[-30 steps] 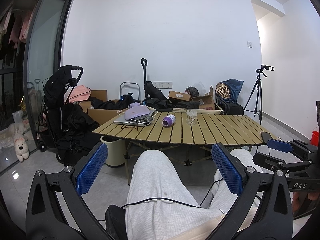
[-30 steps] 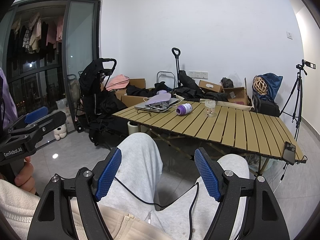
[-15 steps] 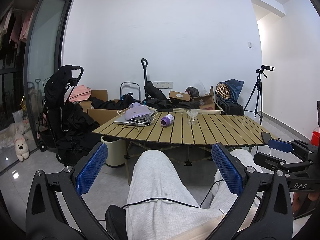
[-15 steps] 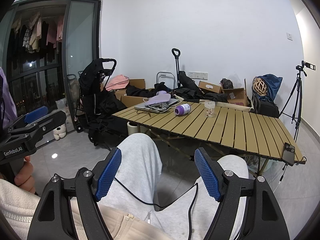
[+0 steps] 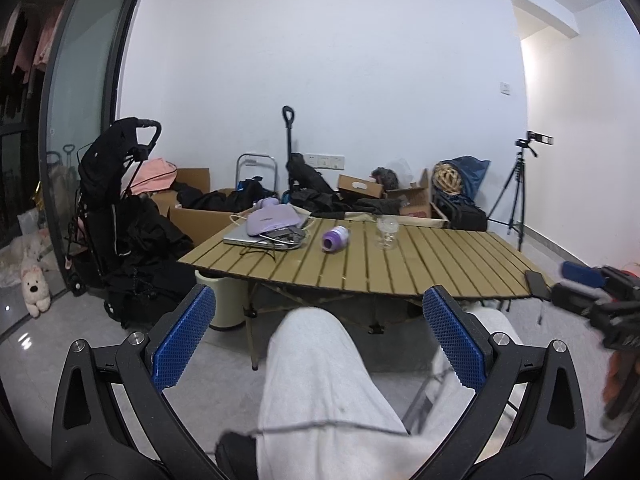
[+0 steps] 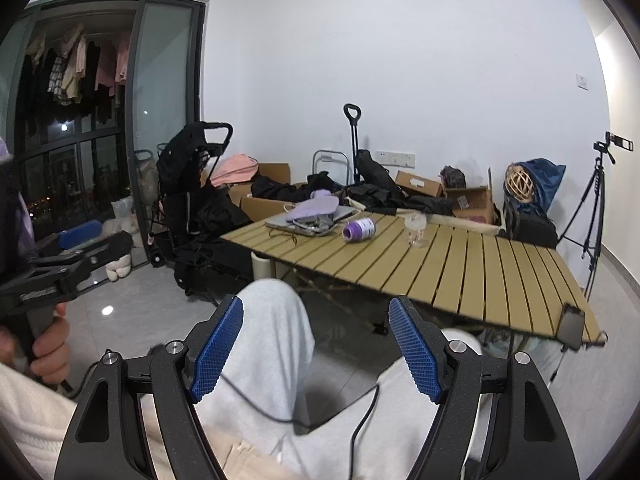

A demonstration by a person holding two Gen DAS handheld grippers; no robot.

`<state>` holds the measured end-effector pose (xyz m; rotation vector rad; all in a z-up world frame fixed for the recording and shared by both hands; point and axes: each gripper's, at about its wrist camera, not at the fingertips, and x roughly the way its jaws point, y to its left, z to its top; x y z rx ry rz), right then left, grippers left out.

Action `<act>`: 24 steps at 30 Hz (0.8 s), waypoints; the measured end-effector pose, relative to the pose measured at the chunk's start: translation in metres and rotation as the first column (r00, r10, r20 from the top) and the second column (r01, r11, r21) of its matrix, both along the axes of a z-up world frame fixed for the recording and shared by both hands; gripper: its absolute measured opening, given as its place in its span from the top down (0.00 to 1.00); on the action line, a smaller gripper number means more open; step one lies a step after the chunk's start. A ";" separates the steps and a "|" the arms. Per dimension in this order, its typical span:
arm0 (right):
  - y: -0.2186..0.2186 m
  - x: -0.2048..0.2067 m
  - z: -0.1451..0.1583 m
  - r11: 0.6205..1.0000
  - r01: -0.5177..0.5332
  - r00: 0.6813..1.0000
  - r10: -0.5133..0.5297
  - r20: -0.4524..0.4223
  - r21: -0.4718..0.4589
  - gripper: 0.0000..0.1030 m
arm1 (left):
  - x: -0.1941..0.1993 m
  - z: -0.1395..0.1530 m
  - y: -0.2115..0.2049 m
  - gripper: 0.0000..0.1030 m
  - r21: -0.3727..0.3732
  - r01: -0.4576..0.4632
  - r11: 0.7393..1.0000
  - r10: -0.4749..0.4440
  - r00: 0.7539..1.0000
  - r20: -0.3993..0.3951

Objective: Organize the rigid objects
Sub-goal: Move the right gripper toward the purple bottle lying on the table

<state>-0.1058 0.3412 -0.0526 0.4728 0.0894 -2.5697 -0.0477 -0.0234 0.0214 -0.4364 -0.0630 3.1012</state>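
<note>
Both tongs now nearer the slatted table [image 5: 400, 268], left tongs [image 5: 320, 340] and right tongs [image 6: 316, 350] spread, empty.

slatted table [image 5: 420, 264]: tan | bottle [image 5: 335, 238]: purple, white-banded | pads [image 5: 185, 339]: blue, textured | trousers [image 5: 320, 376]: pale grey

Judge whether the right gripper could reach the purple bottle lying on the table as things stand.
Probably yes: the right gripper, jaws open and empty, sits well short of the purple bottle, with only bare table slats between.
</note>
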 end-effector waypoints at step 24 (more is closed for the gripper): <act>-0.096 -0.440 -0.045 0.995 0.028 0.894 0.016 0.447 -0.091 0.22 | -0.406 -0.072 -0.062 0.00 0.194 0.019 0.981 -0.079 0.950 0.303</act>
